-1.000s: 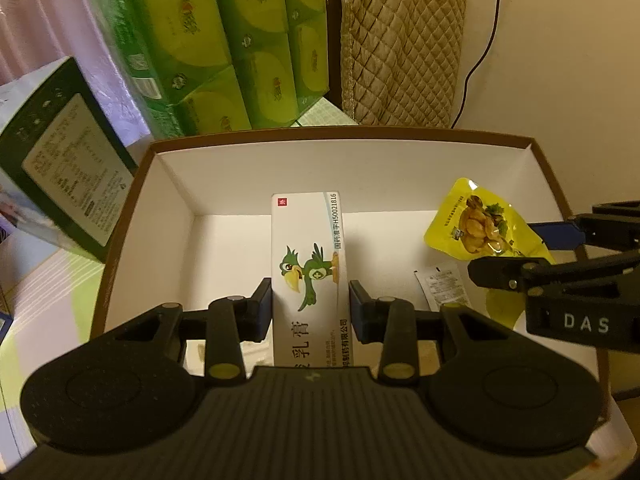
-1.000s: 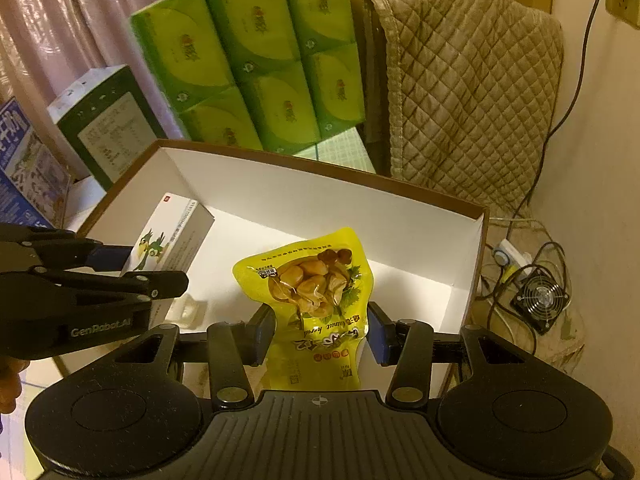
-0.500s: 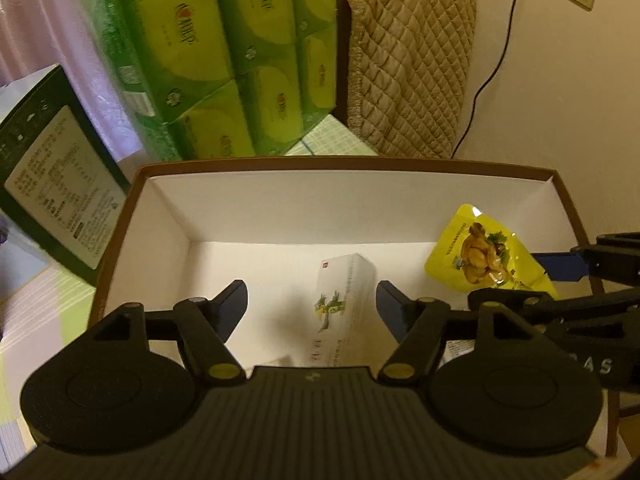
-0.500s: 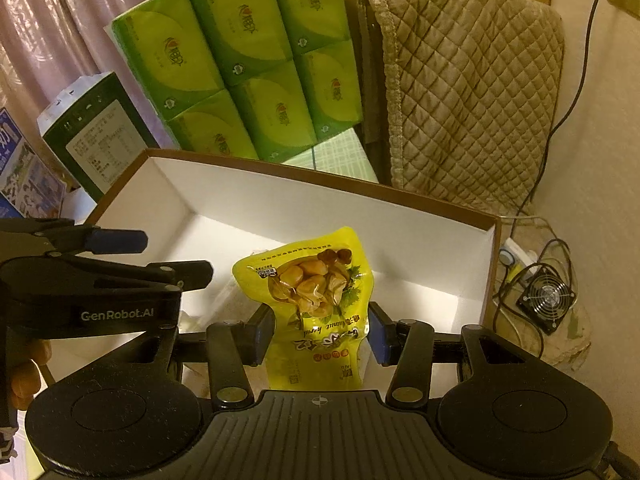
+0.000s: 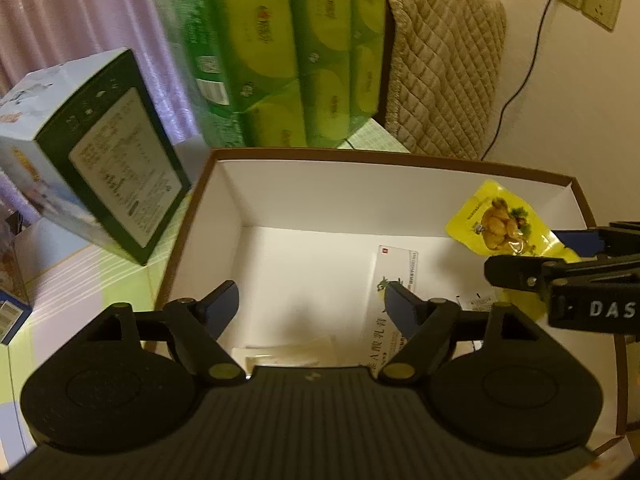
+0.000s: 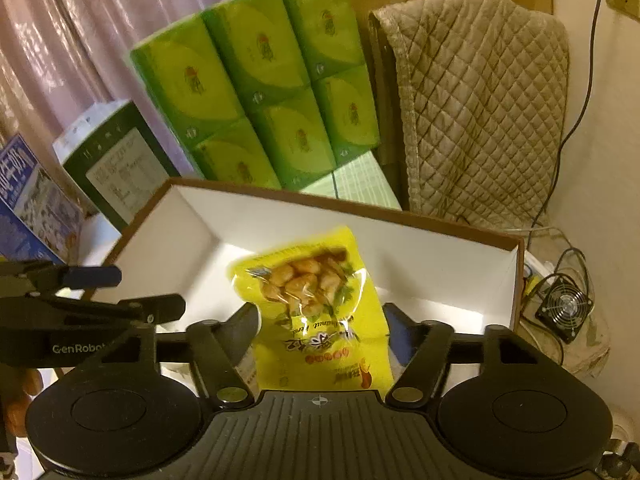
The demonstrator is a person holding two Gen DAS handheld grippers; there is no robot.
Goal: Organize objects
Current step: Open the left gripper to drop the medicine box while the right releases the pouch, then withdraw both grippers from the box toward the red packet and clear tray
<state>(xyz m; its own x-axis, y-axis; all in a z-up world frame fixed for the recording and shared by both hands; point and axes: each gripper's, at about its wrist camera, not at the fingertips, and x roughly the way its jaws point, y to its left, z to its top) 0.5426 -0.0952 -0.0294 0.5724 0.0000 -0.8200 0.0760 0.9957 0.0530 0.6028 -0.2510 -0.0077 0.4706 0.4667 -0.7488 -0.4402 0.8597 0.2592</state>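
The left claw is spread wide and holds nothing, poised over the near left part of the box, whose white inside is edged by a brown rim. On the box floor, just right of the claw's middle, a white carton printed with a green bird is laid flat; its near end is hidden behind the right finger. Near the claw's base a pale, flat item is seen on the floor, too blurred to be identified. A small white sachet lies right of the carton.

The right claw is seen with its fingers on either side of a yellow pouch (nuts are pictured on its front); the pouch is held up over the box's right half, though in the blurred right wrist view it cannot be told for certain whether the pads are pressed against it. In the left wrist view the same pouch is seen between the right claw's fingers at the far right of the box.

Beyond the box, on the counter, a stack of green tissue packs stands at the far side, and a dark green carton stands tilted at the far left. A quilted cover is draped over a chair at the far right, and a small fan sits on the floor beside the box.
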